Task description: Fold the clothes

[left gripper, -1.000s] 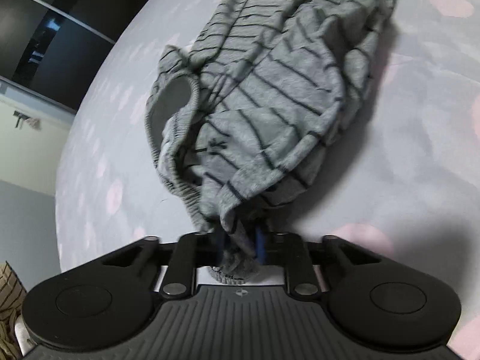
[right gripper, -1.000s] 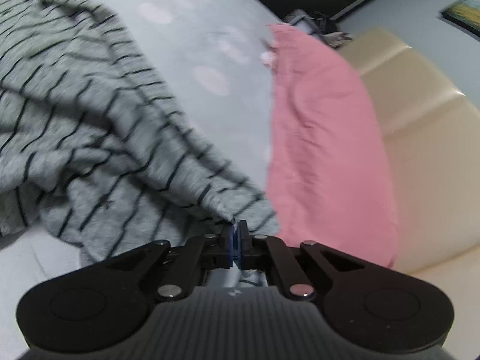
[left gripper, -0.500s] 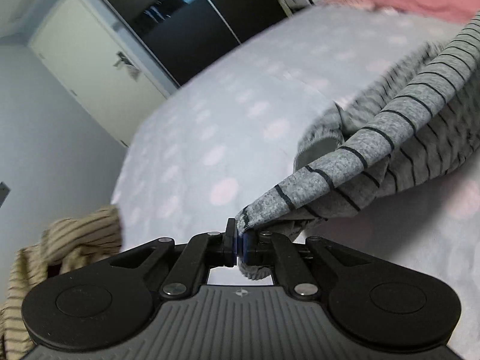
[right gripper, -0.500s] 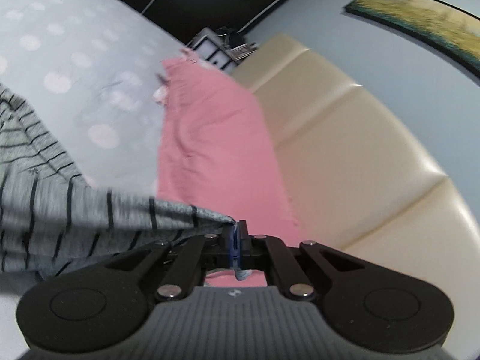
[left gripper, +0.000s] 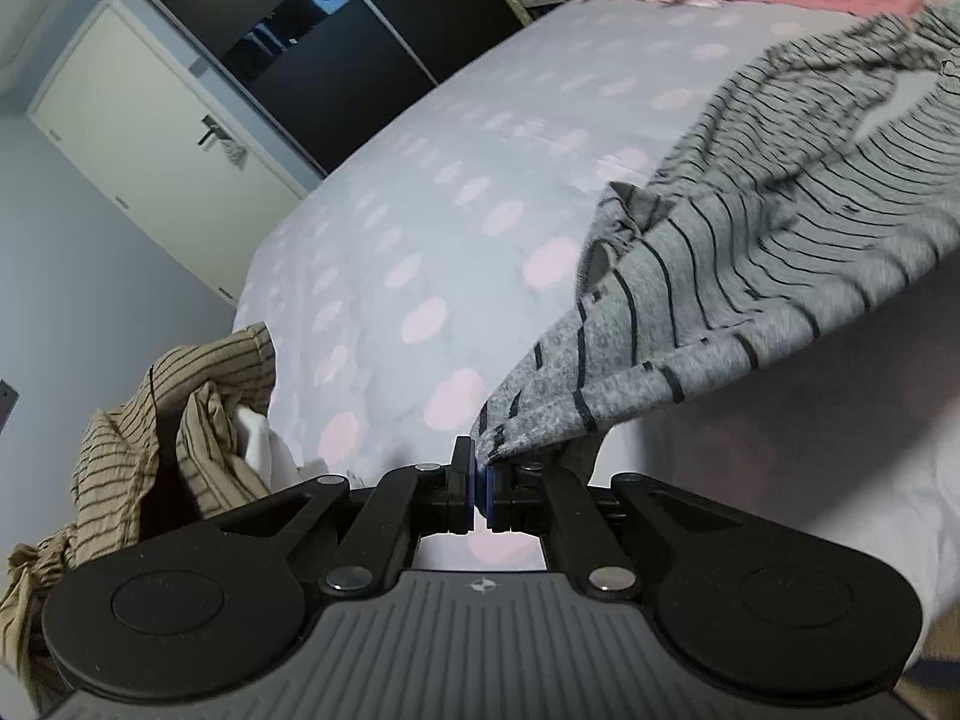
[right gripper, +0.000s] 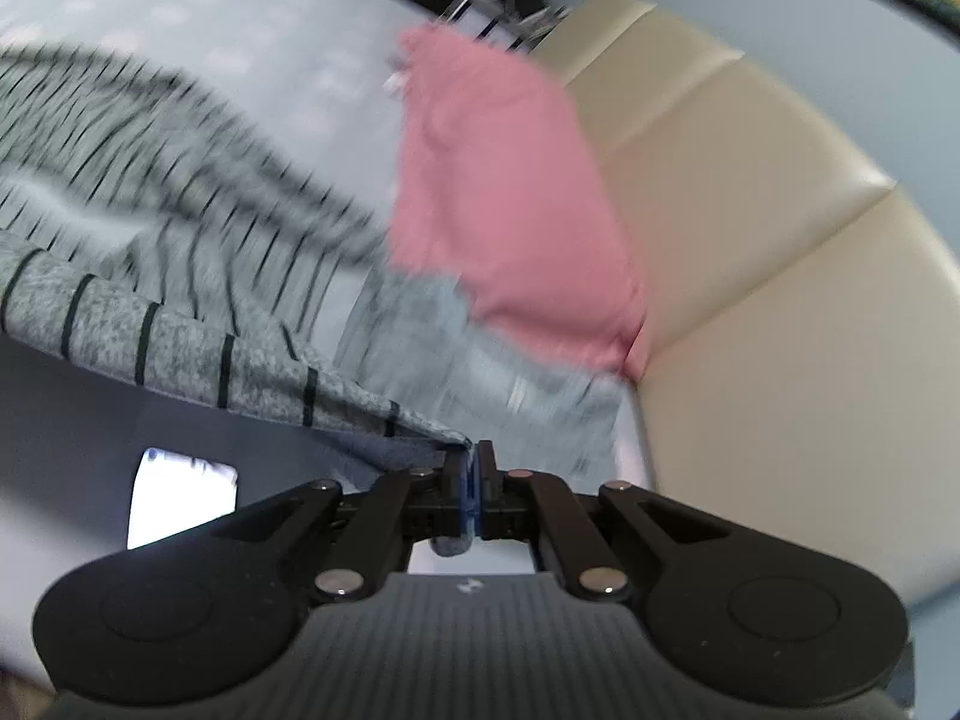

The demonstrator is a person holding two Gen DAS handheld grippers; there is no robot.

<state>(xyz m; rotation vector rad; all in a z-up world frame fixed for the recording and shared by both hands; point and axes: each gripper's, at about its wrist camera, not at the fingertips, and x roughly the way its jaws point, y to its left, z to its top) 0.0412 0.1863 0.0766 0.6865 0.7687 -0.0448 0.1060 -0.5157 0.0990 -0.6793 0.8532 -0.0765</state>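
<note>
Grey knit with thin black stripes, the garment (left gripper: 750,276) hangs stretched above the bed (left gripper: 420,228), pinched at two points. The left gripper (left gripper: 480,483) is clenched on one corner of its edge, the cloth bunching right at the blue pads and rising away to the right. The right gripper (right gripper: 471,483) is clamped on another corner, with a small tuft of grey poking out below the pads; from there the fabric (right gripper: 180,348) runs off to the left.

In the right wrist view most of the garment is smeared by motion blur, so its shape and which part is held cannot be told. Its far end is cut off at the right edge of the left wrist view.

The bed carries a pale sheet with pink dots. At its near left edge lies a crumpled tan striped cloth (left gripper: 156,420) with something white (left gripper: 264,444) tucked beside it, too little showing to name. Along the far side, against a cream padded headboard (right gripper: 750,228), lies a pink cloth (right gripper: 504,192). Beyond the bed stand a white door (left gripper: 156,138) and dark glossy panels (left gripper: 312,30).
</note>
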